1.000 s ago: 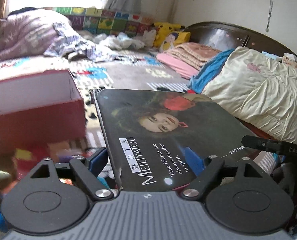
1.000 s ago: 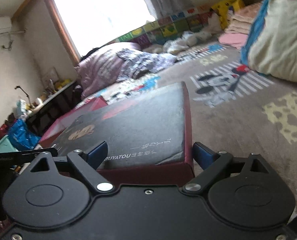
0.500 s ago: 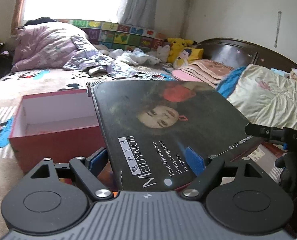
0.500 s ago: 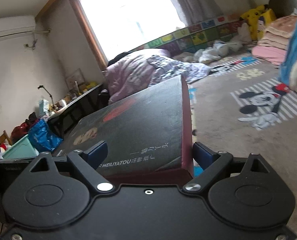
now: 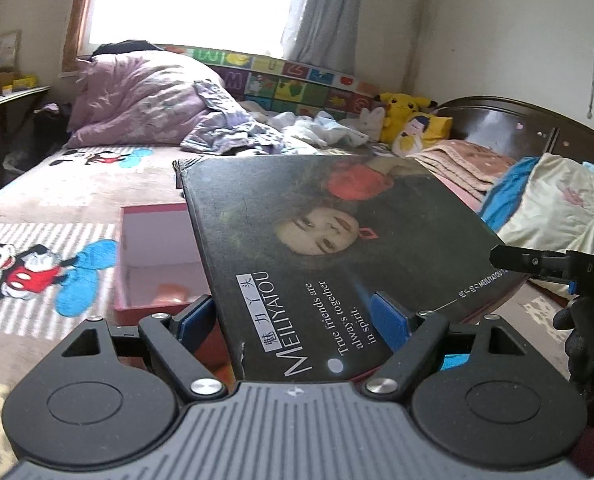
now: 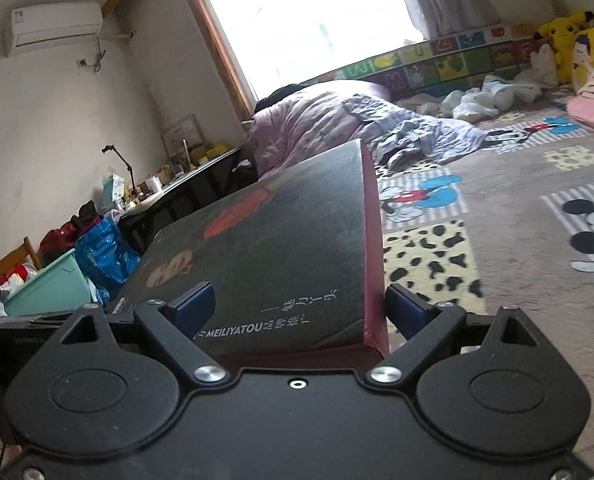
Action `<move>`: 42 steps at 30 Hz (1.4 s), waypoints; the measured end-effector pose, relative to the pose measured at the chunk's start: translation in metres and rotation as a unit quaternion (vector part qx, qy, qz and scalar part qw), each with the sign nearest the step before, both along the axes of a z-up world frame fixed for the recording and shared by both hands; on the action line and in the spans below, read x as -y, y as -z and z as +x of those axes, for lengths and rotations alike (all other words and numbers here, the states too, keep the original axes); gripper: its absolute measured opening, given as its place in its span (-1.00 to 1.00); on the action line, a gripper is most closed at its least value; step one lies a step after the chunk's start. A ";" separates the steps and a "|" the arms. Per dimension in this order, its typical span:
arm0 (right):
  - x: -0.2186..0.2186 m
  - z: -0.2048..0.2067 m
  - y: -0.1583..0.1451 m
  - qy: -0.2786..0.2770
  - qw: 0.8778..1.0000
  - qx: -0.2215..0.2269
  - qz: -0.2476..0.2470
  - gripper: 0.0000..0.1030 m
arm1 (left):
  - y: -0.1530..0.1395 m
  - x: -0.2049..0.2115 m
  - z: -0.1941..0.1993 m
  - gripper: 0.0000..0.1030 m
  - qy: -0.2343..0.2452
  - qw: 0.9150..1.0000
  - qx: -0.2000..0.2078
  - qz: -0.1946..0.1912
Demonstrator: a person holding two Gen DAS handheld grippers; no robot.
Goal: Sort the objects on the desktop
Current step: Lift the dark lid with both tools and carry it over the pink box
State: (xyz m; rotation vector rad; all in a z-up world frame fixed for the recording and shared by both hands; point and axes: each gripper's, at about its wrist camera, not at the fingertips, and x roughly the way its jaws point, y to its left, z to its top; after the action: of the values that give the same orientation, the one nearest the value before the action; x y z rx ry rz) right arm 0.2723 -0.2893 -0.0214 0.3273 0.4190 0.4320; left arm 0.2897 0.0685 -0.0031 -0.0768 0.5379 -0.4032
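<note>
Left wrist view: both jaws pinching a dark box lid (image 5: 317, 248) printed "MEILIYATOU", "True friends are always together in spirit."

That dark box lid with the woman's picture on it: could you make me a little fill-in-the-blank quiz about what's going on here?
1. The dark lid is carried by ____ grippers at once, the left gripper and the right gripper.
2. The large brand word printed on the lid reads ____.
3. Beside the lid on the bed lies an open box coloured ____.
4. The yellow plush toy near the headboard is a ____.

Missing words: two; MEILIYATOU; red; Pikachu
</note>
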 end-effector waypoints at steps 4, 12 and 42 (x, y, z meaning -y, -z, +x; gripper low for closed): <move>-0.019 0.018 0.003 -0.009 1.000 -0.005 0.000 0.82 | 0.004 -0.021 0.015 0.62 -0.005 1.000 -0.003 -0.002; -0.050 0.049 0.009 -0.019 1.000 -0.012 -0.004 0.82 | 0.016 -0.053 0.051 0.63 -0.012 1.000 -0.015 -0.012; -0.092 0.115 0.033 -0.006 0.999 -0.038 -0.024 0.82 | 0.061 -0.091 0.135 0.63 -0.036 0.997 -0.054 -0.044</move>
State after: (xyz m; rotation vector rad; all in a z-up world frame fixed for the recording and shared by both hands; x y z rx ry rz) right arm 0.3868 -0.1973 -0.0544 0.2949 0.5047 0.4210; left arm 0.4246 0.1593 -0.0644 -0.2026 0.6217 -0.3541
